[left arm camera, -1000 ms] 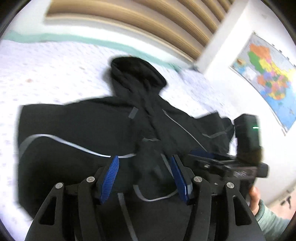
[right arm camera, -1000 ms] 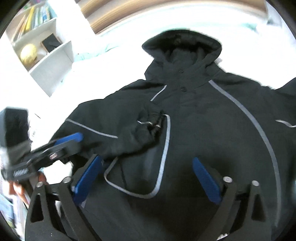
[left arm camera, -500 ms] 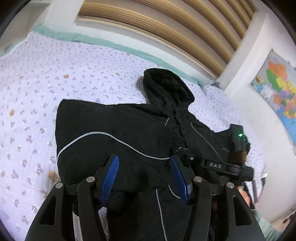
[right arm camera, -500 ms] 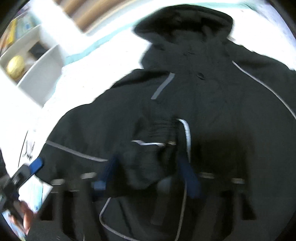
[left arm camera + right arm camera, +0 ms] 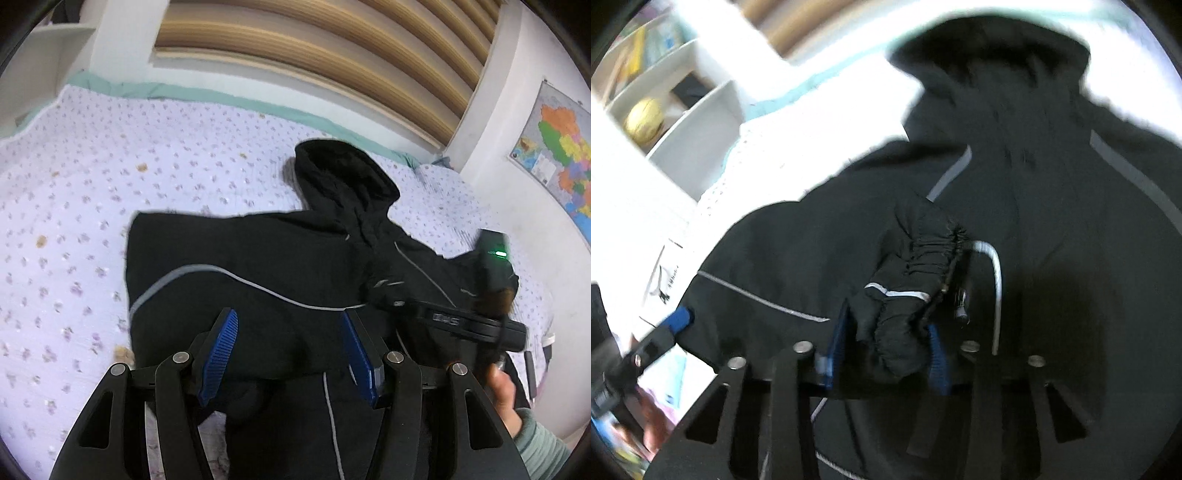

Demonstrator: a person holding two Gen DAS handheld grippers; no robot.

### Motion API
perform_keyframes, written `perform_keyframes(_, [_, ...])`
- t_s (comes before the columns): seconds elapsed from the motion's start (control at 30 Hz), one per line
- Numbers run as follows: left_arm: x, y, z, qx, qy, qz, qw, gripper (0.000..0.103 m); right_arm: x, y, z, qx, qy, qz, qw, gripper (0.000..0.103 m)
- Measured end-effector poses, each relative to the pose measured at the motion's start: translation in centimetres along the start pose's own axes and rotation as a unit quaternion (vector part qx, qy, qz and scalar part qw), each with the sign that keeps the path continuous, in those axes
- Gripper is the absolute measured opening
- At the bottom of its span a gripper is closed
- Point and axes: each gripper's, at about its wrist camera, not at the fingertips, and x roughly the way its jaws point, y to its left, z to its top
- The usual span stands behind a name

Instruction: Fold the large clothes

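A black hooded jacket point(image 5: 258, 266) lies spread on a bed point(image 5: 74, 192) covered with a pale lilac, flower-dotted quilt, its hood point(image 5: 343, 181) pointing toward the slatted headboard point(image 5: 314, 48). Thin grey piping curves across its front.

The left claw point(image 5: 290, 347) hangs over the near part of the jacket with its blue pads well apart; black cloth lies under the gap, but the pads do not press on it.

The right claw point(image 5: 886, 343) is closing, and a bunched sleeve cuff point(image 5: 908, 306) with gathered elastic and a short reflective stripe sits between its blue pads, cloth already against both (the view is blurred, so how firmly it is pinched cannot be told). The cuff lies on top of the jacket's chest, just beside a white cord loop point(image 5: 993, 280).

From the left wrist view, the right claw shows at the right edge, held by a hand point(image 5: 502, 391) in a grey-green sleeve point(image 5: 543, 446). A coloured map point(image 5: 557, 155) hangs on the wall to the right. In the right wrist view a white shelf point(image 5: 694, 122) holds a yellow ball point(image 5: 644, 118).
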Motion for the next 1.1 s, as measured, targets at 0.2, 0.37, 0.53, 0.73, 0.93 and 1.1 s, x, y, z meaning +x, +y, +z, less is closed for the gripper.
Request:
perform_keyframes(0.2, [0.5, -2.3, 2.1, -0.009, -0.001, -0.029, 0.9995, 0.059, -10.5, -2.4, 1.9, -0.025, -0.095, -0.045, 0.994, 0.038])
perform_keyframes(0.37, [3.9, -6.7, 2.4, 0.018, 0.026, -0.039, 0.9987, 0.059, -18.2, -6.6, 2.2, -0.030, -0.154, -0.122, 0.980, 0.038])
perform_keyframes(0.53, [8.4, -10.1, 1.3, 0.050, 0.084, -0.042, 0.9943, 0.059, -21.1, -11.7, 2.0, -0.018, -0.150, -0.176, 0.973, 0.038])
perform_keyframes(0.73, [14.8, -10.7, -2.6, 0.085, 0.165, 0.012, 0.9826, 0.059, -16.1, -17.0, -0.8, 0.002, -0.065, -0.213, 0.975, 0.040])
perform_keyframes(0.93, [15.8, -10.5, -3.4, 0.086, 0.163, 0.028, 0.9824, 0.059, -11.6, -21.5, -3.5, 0.056, 0.013, -0.222, 0.973, 0.051])
perform_keyframes(1.1, [15.4, -10.2, -3.7, 0.091, 0.137, 0.012, 0.9864, 0.062, -16.3, -18.9, -2.7, 0.072, -0.042, -0.215, 0.973, 0.067])
